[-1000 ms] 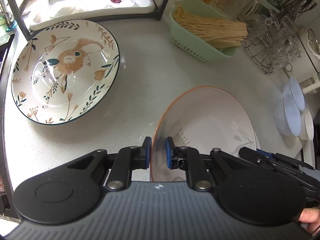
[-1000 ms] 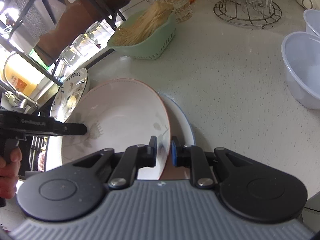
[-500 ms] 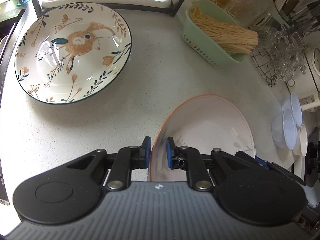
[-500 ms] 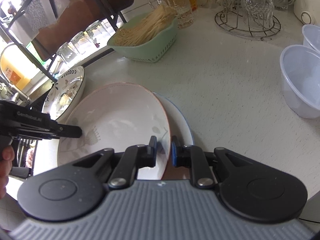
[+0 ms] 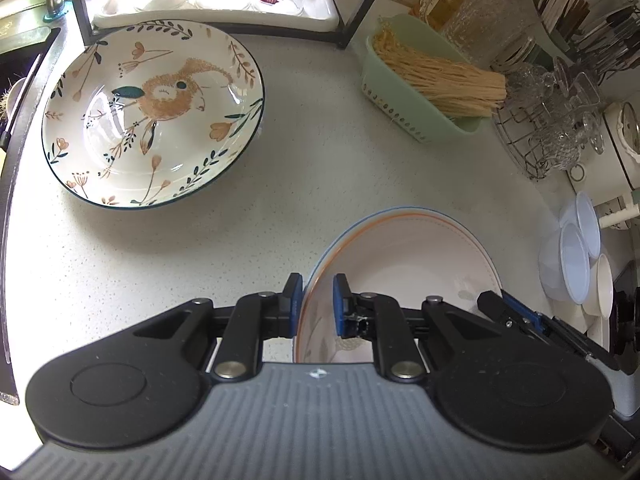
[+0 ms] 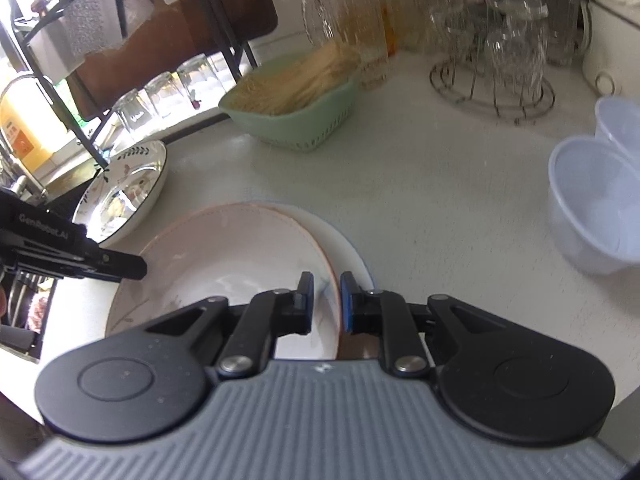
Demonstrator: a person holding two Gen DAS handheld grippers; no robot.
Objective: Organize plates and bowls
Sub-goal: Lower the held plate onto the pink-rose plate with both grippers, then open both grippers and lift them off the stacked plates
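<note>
A white orange-rimmed plate [image 5: 412, 256] lies on top of a blue-rimmed plate [image 6: 344, 240] on the counter; it also shows in the right wrist view [image 6: 228, 252]. My left gripper [image 5: 316, 300] straddles its left rim, its jaws slightly parted. My right gripper [image 6: 326, 300] straddles its right rim, its jaws likewise slightly parted. A large rabbit-pattern plate [image 5: 154, 112] sits at the back left; it also shows in the right wrist view [image 6: 124, 192].
A green basket of noodles [image 5: 432, 92] stands at the back. A wire rack of glasses [image 5: 560, 120] is at the right. Translucent plastic bowls [image 6: 596, 204] sit at the right. A black shelf frame with a tray of glasses [image 5: 216, 0] stands behind the rabbit plate.
The orange-rimmed plate has come down from a tilt onto the blue-rimmed plate. Both grippers' jaws have widened a little around its rim.
</note>
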